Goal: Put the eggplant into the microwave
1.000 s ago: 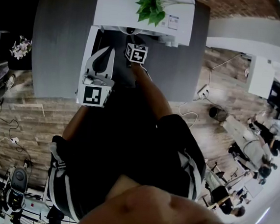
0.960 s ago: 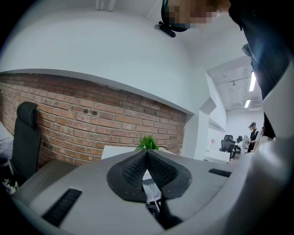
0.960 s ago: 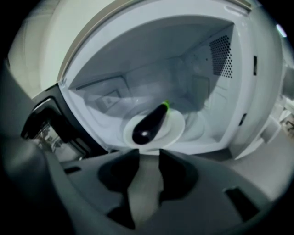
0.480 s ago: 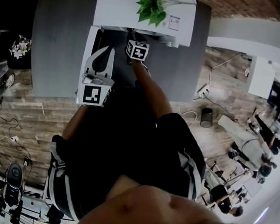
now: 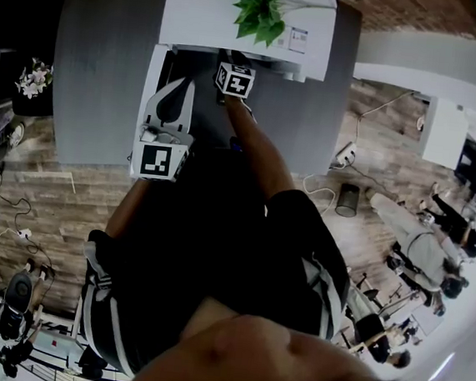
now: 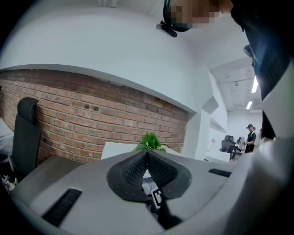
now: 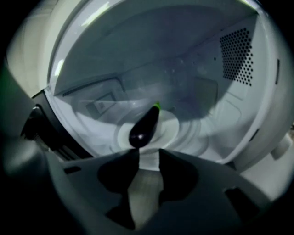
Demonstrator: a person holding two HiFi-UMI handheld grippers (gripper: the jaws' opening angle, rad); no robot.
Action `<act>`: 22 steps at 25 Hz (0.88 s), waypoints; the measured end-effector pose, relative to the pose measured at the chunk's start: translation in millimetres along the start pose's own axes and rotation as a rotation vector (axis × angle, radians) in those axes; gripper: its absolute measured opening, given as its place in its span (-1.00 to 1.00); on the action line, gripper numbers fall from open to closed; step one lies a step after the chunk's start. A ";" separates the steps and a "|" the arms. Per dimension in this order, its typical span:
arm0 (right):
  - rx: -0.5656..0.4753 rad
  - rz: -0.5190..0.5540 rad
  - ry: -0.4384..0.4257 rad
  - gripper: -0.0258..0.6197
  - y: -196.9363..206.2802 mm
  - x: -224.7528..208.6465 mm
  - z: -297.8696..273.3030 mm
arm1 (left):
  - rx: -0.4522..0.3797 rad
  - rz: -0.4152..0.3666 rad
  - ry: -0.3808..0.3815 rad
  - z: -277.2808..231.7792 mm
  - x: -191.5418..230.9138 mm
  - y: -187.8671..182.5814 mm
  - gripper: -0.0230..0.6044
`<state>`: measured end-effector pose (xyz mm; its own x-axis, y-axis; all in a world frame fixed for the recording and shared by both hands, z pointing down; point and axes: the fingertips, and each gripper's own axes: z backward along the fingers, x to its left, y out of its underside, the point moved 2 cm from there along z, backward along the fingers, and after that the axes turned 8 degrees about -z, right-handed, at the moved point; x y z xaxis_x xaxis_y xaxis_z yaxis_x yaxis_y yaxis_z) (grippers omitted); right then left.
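the left gripper (image 5: 179, 92) hangs over the grey bench (image 5: 97, 88) at 10 o'clock of the head view, its fingers (image 6: 133, 170) pressed together on nothing. at 12 o'clock the right gripper (image 5: 231, 84) reaches into the white microwave (image 5: 237, 22). its fingers (image 7: 177, 176) stand narrowly apart and empty. the eggplant (image 7: 145, 125) lies on the turntable (image 7: 172, 128) just past their tips, green stem toward 1 o'clock. small, dark and glossy, it looks light and firm, with a skin that may slip; a hold across the thick belly would likely suit better than the tapered stem end. against a second ago, the right gripper's marker cube (image 5: 235, 78) sits nearer the microwave's mouth, while the left gripper has not shifted.
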<state>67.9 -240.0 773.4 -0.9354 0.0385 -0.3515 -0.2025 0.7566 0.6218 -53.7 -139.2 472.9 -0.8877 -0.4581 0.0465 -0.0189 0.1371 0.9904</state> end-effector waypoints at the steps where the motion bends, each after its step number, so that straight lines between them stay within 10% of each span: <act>1: -0.001 0.001 0.003 -0.44 -1.3 -0.3 -0.7 | 0.003 0.005 -0.002 -0.1 0.6 0.3 -0.81; 22: -0.023 -0.020 -0.008 -0.46 -9.7 -4.4 1.5 | 0.008 0.009 -0.001 1.2 1.4 -0.6 -0.81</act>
<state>74.4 -246.5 767.9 -0.9287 0.0288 -0.3697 -0.2279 0.7422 0.6303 -55.5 -138.9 472.2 -0.8885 -0.4555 0.0552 -0.0147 0.1486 0.9888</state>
